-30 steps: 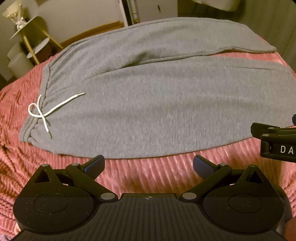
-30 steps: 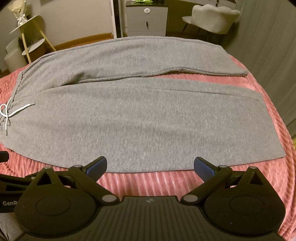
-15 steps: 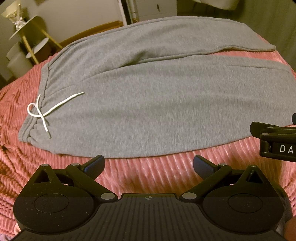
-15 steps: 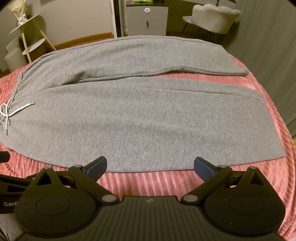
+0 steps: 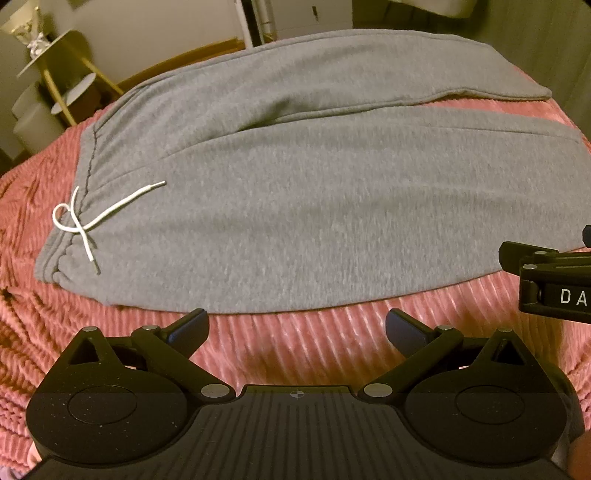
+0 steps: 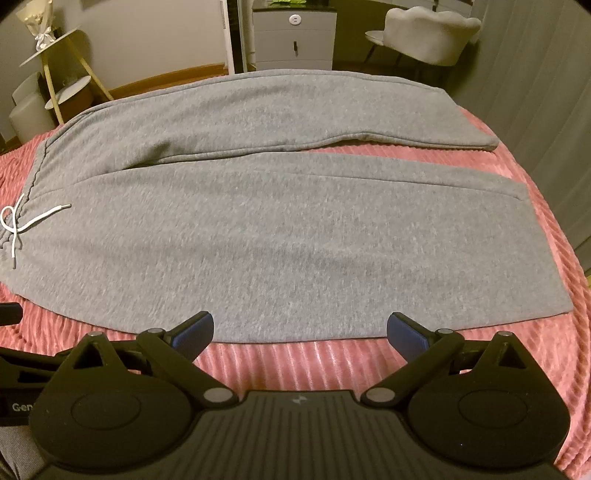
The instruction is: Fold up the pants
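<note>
Grey sweatpants (image 5: 314, 206) lie flat on a pink ribbed blanket (image 5: 295, 343), waistband at the left, legs spread to the right. A white drawstring (image 5: 92, 218) lies on the waistband. The pants also fill the right wrist view (image 6: 295, 236), with the drawstring (image 6: 22, 225) at the left edge. My left gripper (image 5: 295, 328) is open and empty, just short of the near leg's edge. My right gripper (image 6: 300, 332) is open and empty at the same edge, further right. Part of the right gripper's side shows in the left wrist view (image 5: 554, 280).
A gold-legged side table (image 6: 59, 74) stands beyond the blanket at the far left. A white drawer cabinet (image 6: 295, 40) and a pale chair (image 6: 428, 33) stand behind. A grey curtain (image 6: 546, 92) hangs at the right.
Almost nothing has moved. Both grippers stay open at the near edge of the pants; the views shift only slightly.
</note>
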`<state>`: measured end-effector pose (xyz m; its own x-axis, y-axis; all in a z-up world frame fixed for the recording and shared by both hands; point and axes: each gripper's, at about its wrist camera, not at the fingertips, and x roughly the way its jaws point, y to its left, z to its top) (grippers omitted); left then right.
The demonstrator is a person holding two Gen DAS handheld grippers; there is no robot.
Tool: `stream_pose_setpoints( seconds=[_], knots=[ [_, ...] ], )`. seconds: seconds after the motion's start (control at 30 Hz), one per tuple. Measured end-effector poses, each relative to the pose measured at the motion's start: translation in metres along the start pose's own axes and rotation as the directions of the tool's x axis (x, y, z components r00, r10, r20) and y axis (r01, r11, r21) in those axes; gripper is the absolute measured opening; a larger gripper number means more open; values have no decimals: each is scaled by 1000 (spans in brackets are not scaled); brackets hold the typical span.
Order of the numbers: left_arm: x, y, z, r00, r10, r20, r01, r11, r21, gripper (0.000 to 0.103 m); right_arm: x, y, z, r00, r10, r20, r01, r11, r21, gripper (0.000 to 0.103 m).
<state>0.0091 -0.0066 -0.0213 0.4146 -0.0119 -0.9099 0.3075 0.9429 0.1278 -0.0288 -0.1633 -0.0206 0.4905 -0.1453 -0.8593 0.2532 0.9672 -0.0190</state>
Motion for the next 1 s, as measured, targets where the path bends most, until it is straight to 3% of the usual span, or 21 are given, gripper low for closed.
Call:
stream_pose_setpoints(
  seconds=[1.0],
  knots=[
    [8,1,5,1000,-6,-14,6,1000,-2,103,9,0,0,1000,6,-18,-6,1000,2,100]
  ],
)
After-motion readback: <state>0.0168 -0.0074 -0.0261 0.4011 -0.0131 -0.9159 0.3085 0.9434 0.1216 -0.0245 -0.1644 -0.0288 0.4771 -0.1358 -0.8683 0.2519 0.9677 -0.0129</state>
